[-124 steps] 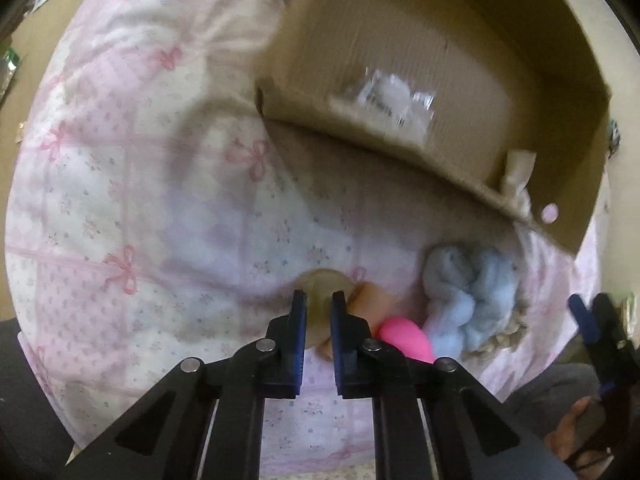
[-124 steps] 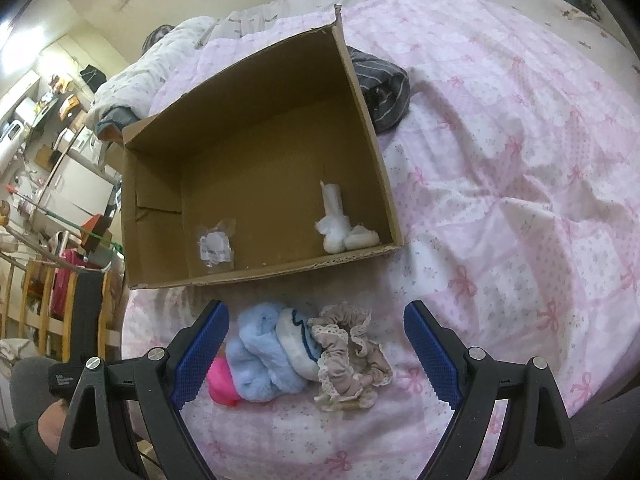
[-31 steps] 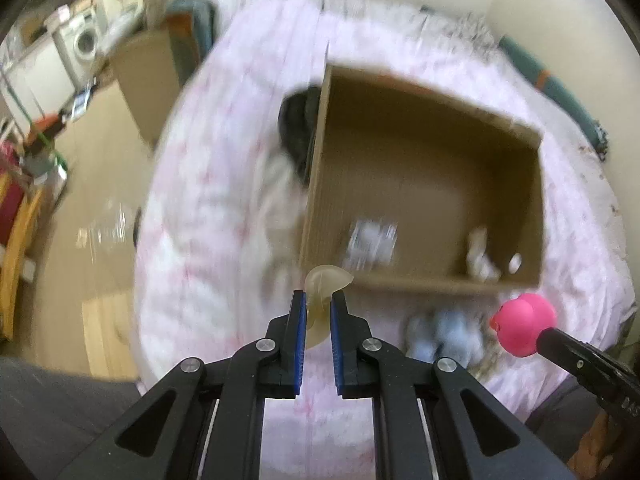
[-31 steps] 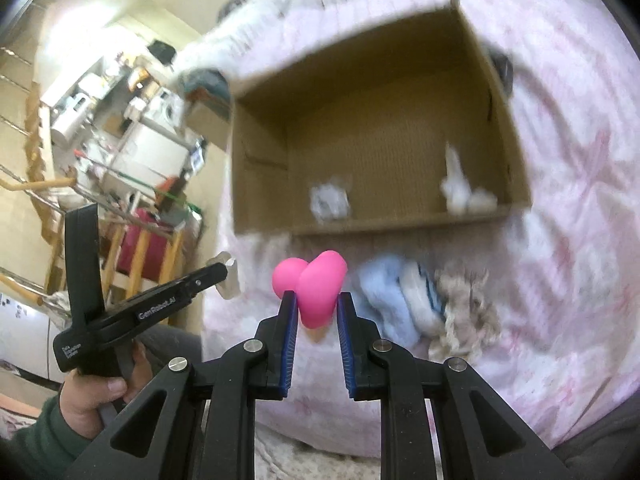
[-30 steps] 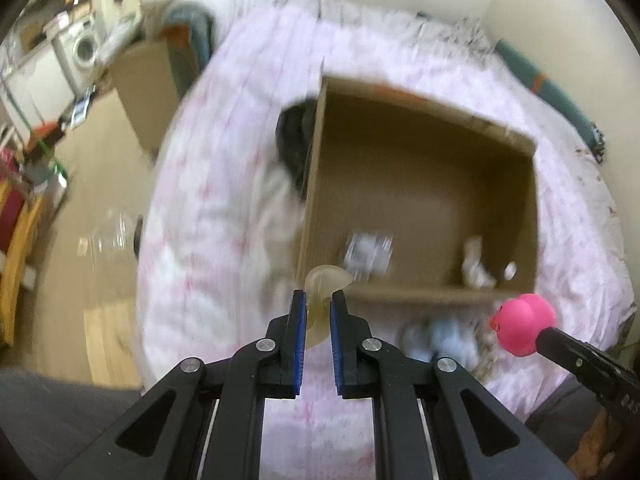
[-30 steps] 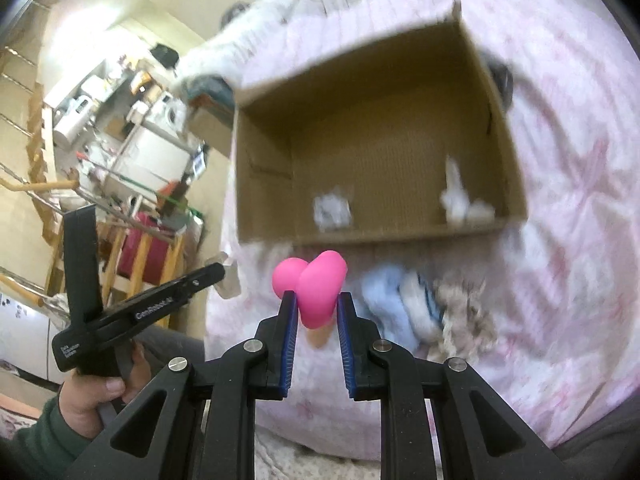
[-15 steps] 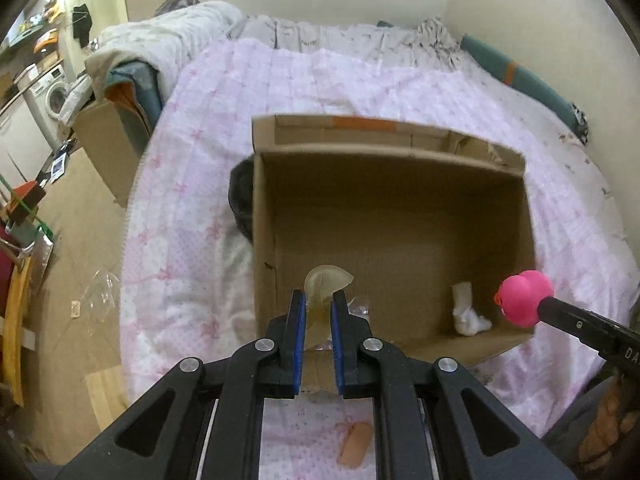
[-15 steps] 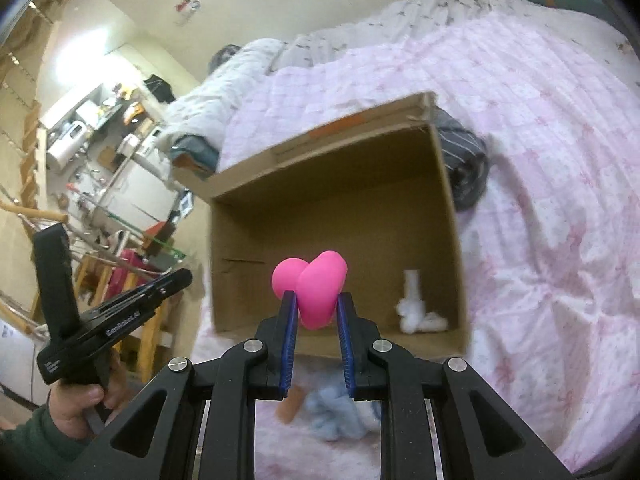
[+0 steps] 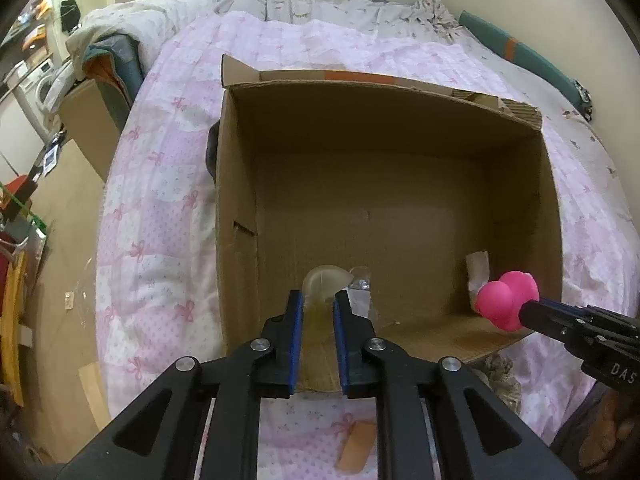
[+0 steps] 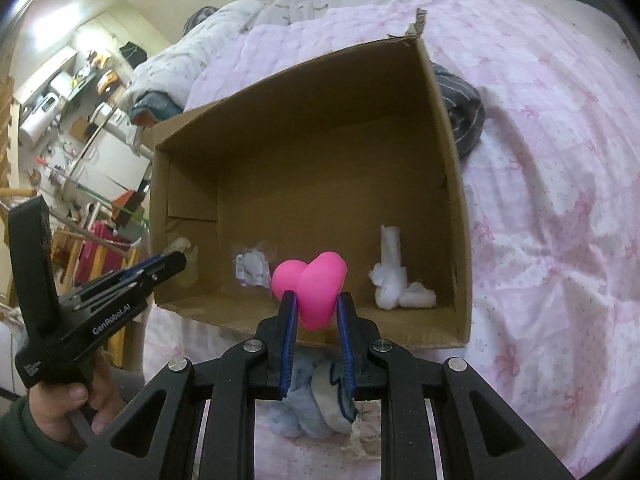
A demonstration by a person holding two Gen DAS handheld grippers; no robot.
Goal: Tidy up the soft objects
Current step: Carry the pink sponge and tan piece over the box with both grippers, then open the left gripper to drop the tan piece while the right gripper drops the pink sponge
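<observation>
An open cardboard box (image 9: 384, 92) (image 10: 456, 184) lies on a pink quilted bed. My left gripper (image 9: 317, 308) is shut on a pale yellow translucent soft pad (image 9: 326, 282), held over the box's near left wall. My right gripper (image 10: 317, 307) is shut on a pink heart-shaped sponge (image 10: 316, 280), held over the box's near wall; the sponge also shows in the left wrist view (image 9: 506, 304). Inside the box lie a white cotton wad (image 10: 394, 276) and a small clear packet (image 10: 252, 268). The left gripper shows at the left of the right wrist view (image 10: 172, 262).
Outside the box's near wall lie a blue fluffy cloth (image 10: 308, 412), a beige lace scrunchie (image 9: 502, 380) and an orange-tan pad (image 9: 356, 446). A dark striped garment (image 10: 460, 116) lies behind the box. The bed edge and cluttered floor are at the left (image 9: 52, 240).
Both grippers picked up their objects since four seconds ago, then rose and moved forward over the box's near wall. The box now fills both views.
</observation>
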